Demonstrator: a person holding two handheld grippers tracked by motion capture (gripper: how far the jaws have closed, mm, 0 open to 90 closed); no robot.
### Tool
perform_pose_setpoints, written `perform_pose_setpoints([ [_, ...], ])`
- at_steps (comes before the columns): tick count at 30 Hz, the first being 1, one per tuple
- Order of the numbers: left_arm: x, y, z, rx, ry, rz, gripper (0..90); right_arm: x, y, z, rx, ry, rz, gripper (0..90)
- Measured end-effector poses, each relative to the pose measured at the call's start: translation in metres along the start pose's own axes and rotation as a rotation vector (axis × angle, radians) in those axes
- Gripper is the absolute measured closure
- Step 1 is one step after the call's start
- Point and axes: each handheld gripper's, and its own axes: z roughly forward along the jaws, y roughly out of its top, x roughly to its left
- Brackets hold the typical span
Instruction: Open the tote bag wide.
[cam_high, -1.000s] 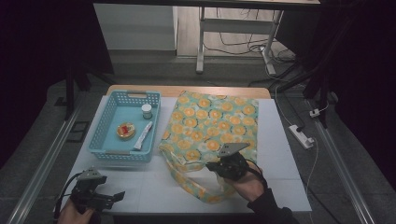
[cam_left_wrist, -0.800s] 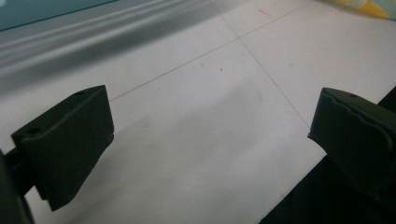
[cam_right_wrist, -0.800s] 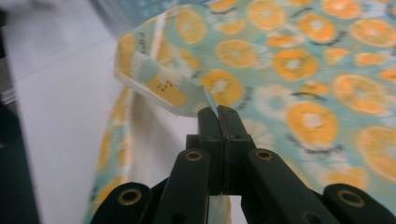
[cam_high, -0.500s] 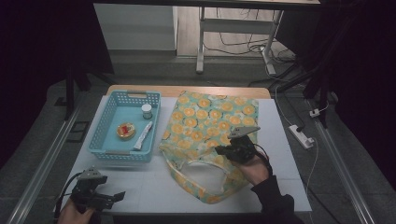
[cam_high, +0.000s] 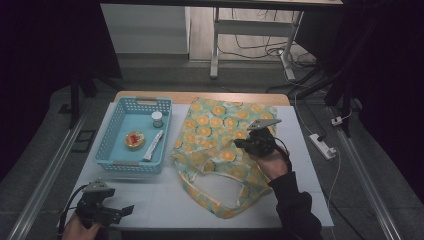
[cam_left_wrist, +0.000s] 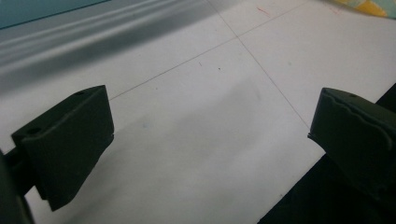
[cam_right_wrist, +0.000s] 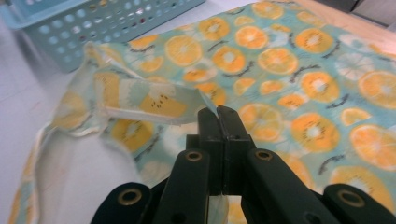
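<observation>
While the orange-and-kiwi-printed fabric tote bag (cam_high: 220, 150) lies spread over the middle of the white table top (cam_high: 150, 195), its mouth turned toward the person's edge, the right gripper (cam_high: 252, 141) is held over the bag's right half with its jaws pressed fully together. In the right gripper view a thin strip of the bag's printed fabric (cam_right_wrist: 154, 105) is seen pinched between the closed jaw tips and lifted off the cloth beneath, drawn taut toward the left of that view. The left gripper (cam_high: 117, 212) is held low at the near left corner of the table, well apart from the bag; in the left gripper view its jaws stand wide apart with nothing between them but bare table. To the left of the bag, just beside it, a light blue perforated plastic basket (cam_high: 112, 157) is set, in which a small white-capped jar (cam_high: 157, 119), a round yellow item with a red centre (cam_high: 134, 140) and a white tube (cam_high: 153, 145) are kept.
</observation>
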Motion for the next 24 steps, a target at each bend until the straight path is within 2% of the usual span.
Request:
perform_pose_setpoints([
  [9, 0.001, 0.0, 0.001, 0.0, 0.0, -0.012, 0.0, -0.028, 0.016, 0.017, 0.019, -0.026, 0.018, 89.6],
  [17, 0.001, 0.0, 0.001, 0.004, -0.007, -0.013, 0.0, -0.054, 0.019, 0.04, 0.051, -0.048, 0.032, 89.6],
  [24, 0.001, 0.0, 0.001, 0.006, -0.01, -0.011, 0.0, -0.07, 0.023, 0.058, 0.076, -0.061, 0.038, 89.6],
])
